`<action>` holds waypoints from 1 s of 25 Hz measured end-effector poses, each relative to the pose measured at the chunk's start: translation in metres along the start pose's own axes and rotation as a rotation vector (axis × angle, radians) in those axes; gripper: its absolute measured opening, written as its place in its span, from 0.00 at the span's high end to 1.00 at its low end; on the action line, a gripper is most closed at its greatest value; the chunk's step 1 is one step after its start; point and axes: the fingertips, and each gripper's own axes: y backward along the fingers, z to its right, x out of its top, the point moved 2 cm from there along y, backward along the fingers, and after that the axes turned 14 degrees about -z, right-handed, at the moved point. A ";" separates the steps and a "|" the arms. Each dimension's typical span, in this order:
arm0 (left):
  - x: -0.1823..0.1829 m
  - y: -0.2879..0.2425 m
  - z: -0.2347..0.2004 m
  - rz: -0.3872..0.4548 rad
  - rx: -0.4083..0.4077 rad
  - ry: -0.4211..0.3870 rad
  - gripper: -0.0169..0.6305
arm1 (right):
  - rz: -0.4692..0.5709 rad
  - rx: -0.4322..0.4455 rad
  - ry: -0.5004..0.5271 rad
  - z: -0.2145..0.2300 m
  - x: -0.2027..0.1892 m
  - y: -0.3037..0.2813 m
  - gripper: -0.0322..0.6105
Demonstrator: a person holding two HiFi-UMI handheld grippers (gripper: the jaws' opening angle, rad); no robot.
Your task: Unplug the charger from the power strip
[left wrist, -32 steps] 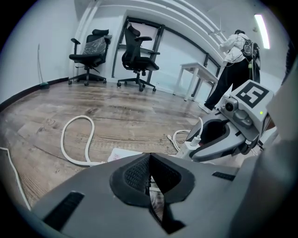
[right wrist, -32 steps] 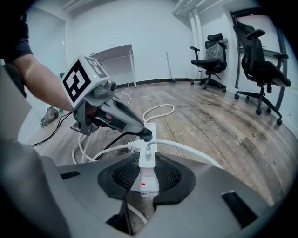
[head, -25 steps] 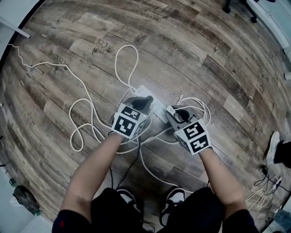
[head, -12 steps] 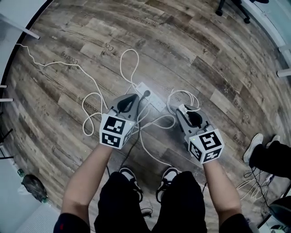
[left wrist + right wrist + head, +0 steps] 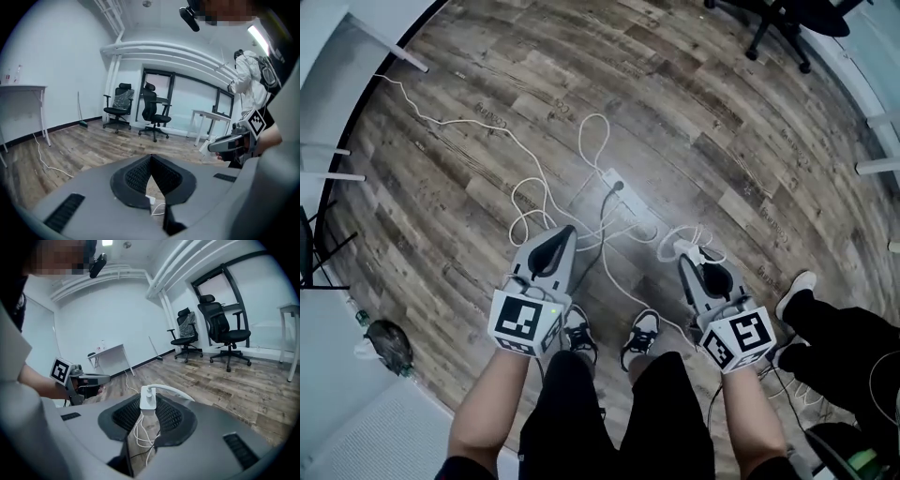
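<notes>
Charger (image 5: 148, 398), white and clear of the power strip (image 5: 623, 199), sits pinched between the jaws of the right gripper (image 5: 688, 259), with its white cable (image 5: 139, 433) hanging in loops toward the wooden floor (image 5: 722, 122). The power strip lies on that floor ahead of the standing person's shoes (image 5: 642, 330), and a dark plug (image 5: 617, 186) is seated in it. The left gripper (image 5: 150, 159) is held level with the right, its jaws closed tip to tip on nothing. Two office chairs (image 5: 154, 111) stand near the far windows.
</notes>
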 end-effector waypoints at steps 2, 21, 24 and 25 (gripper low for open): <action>0.018 0.049 0.008 0.006 0.010 0.042 0.94 | 0.006 0.002 -0.007 -0.023 0.022 0.036 0.78; 0.225 0.407 0.062 0.143 0.168 0.128 0.94 | 0.241 -0.003 0.153 -0.208 0.275 0.311 0.78; 0.248 0.434 0.068 0.175 0.173 0.109 0.94 | 0.273 -0.004 0.182 -0.224 0.299 0.336 0.78; 0.255 0.441 0.068 0.184 0.172 0.105 0.94 | 0.281 -0.007 0.189 -0.229 0.307 0.343 0.78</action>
